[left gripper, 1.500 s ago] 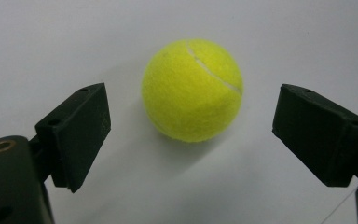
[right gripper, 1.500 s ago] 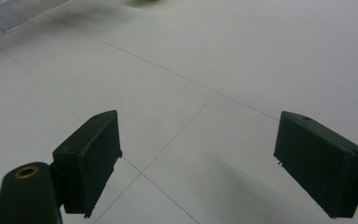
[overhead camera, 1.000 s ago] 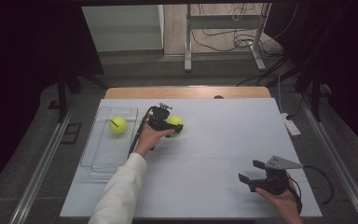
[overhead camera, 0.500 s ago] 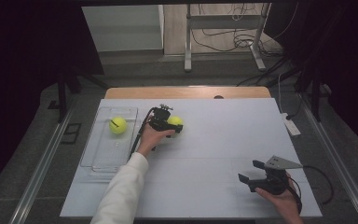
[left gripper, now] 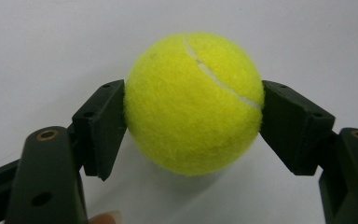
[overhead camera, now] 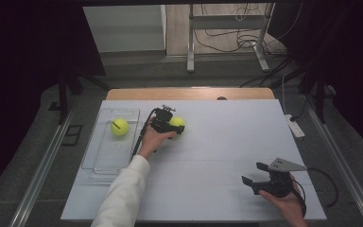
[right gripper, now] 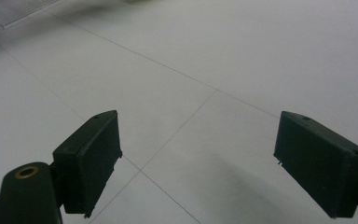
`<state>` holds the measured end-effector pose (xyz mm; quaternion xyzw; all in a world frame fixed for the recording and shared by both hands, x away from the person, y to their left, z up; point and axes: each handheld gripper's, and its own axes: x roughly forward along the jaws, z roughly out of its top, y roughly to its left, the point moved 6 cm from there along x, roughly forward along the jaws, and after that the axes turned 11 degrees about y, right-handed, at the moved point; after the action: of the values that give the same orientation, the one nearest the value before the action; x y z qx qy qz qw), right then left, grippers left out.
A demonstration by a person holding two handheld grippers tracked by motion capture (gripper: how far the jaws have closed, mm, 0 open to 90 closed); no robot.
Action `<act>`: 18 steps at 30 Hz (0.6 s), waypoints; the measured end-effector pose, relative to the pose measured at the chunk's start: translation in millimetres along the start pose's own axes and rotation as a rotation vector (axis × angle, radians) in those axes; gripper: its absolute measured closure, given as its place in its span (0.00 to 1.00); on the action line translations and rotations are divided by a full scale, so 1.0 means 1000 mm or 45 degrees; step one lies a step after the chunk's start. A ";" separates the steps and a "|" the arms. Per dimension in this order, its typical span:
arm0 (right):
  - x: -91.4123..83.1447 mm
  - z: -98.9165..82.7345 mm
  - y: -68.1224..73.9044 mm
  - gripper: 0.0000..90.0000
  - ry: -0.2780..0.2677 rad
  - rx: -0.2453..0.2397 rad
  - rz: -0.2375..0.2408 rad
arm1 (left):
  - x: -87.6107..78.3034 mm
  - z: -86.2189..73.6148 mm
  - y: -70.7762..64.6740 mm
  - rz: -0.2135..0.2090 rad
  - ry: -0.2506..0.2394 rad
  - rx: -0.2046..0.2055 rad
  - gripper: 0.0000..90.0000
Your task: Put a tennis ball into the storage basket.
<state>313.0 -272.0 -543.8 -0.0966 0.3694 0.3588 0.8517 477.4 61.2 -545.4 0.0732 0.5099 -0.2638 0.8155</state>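
The left gripper [overhead camera: 174, 126] sits a little left of centre on the white table top [overhead camera: 227, 142], in its far half, and its jaws have just been closing on a fuzzy yellow-green tennis ball [overhead camera: 177, 122]. In the left gripper view both black pads press against the sides of that tennis ball [left gripper: 193, 102], one on each flank at about its widest line, with the white seam curving across the upper right. The ball rests on the table surface; its shadow lies right beneath it.

Just to the left of the held ball, in the high view, lies a clear shallow plastic tray [overhead camera: 99, 158] with a raised rim, and a second yellow-green tennis ball [overhead camera: 119, 126] sits in its far end. The tray's right rim is near the left hand [overhead camera: 152, 139], apart from the gripper.

The right gripper [overhead camera: 256, 176] is well apart, near the front right corner of the table, with its jaws spread wide and nothing between them; in the right gripper view [right gripper: 196, 163] bare table with thin seam lines shows between the pads. Its cable loops off toward the right edge.

Between the two grippers the table is bare, and to the right of the held ball the surface runs unbroken to the far right edge, where a small white power strip [overhead camera: 295, 126] lies just off the table's side.
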 end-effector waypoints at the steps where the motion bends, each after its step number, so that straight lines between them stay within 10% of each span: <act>1: 0.000 0.000 0.000 0.16 0.000 0.000 -0.001 | -0.001 0.000 0.000 0.002 0.000 0.005 0.30; 18: 0.000 0.000 0.000 0.16 0.001 0.000 -0.004 | -0.031 -0.004 -0.005 0.007 -0.126 0.025 0.30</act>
<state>312.8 -271.8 -543.8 -0.0973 0.3697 0.3572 0.8522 461.6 69.5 -519.9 0.0696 0.4662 -0.2700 0.8396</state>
